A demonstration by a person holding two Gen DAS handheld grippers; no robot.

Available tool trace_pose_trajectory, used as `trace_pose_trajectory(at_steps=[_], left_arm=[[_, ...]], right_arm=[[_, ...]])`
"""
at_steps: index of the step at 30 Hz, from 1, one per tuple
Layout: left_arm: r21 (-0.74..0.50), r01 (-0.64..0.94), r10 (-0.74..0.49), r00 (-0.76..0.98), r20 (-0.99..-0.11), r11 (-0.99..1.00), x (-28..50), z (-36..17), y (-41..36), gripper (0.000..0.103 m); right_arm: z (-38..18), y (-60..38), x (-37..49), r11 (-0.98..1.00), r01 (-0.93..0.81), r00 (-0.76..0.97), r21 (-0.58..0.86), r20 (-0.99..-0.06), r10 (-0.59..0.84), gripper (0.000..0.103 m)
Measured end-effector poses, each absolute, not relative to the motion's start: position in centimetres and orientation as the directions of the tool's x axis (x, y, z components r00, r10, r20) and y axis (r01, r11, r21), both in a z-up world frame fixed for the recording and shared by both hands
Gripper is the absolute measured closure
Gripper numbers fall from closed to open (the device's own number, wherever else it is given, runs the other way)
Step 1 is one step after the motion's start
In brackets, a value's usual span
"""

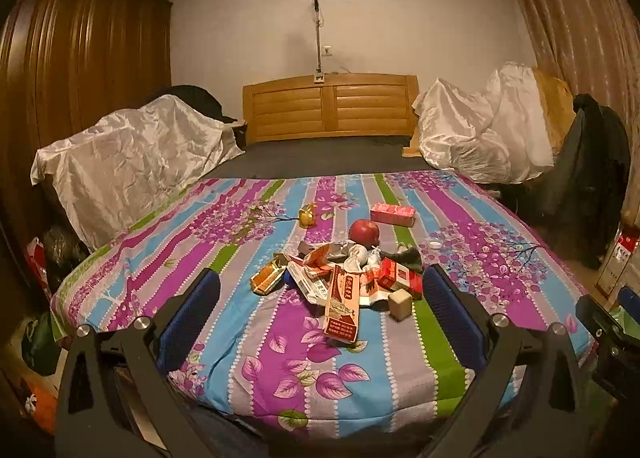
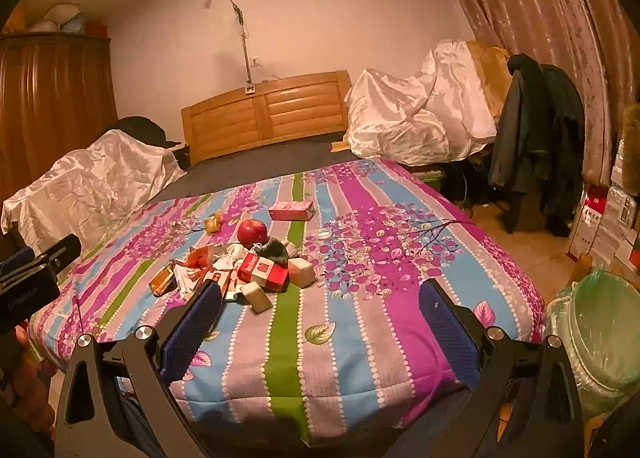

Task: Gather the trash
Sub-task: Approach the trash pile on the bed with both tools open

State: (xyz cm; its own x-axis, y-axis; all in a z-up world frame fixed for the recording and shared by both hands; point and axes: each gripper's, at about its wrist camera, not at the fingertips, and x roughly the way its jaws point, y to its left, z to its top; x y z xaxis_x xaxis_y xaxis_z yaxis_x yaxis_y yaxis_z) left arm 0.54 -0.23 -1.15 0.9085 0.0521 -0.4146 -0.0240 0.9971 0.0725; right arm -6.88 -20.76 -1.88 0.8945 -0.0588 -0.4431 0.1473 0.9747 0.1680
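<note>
A pile of trash (image 1: 344, 278) lies on the striped floral bedspread (image 1: 224, 338): torn cartons, wrappers, a red box (image 1: 394, 274), a long orange carton (image 1: 342, 312) and a beige block (image 1: 400, 303). A red apple (image 1: 364, 232) sits behind it. The pile also shows in the right wrist view (image 2: 240, 270), with the apple (image 2: 252, 232). My left gripper (image 1: 320, 298) is open and empty, its jaws either side of the pile's near edge. My right gripper (image 2: 320, 306) is open and empty over the bedspread (image 2: 360, 330), right of the pile. A bin lined with a green bag (image 2: 596, 334) stands at the bed's right.
A pink box (image 1: 393, 214) and a small gold figure (image 1: 307, 216) lie behind the pile, a white cap (image 1: 435, 245) to its right. White sheets cover heaps on both sides (image 1: 132, 162). A wooden headboard (image 1: 330, 106), wardrobe (image 1: 80, 70) and hanging dark coats (image 2: 540, 146) surround the bed.
</note>
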Motion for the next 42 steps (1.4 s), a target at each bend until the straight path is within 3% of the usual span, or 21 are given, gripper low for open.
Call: trace_pose_trajectory(at_steps=[31, 42], left_arm=[[0.082, -0.079, 0.108, 0.881, -0.461, 0.993, 1.3, -1.9, 0.5, 0.005], [0.062, -0.135, 0.144, 0.774, -0.617, 0.989, 4.0, -4.4, 2.4, 0.005]], right_arm=[[-3.0, -20.0, -5.9, 0.98, 0.136, 0.871, 0.145, -0.49, -0.048, 0.004], [-4.7, -20.1, -3.6, 0.978, 0.104, 0.818, 0.178, -0.575, 0.018, 0.004]])
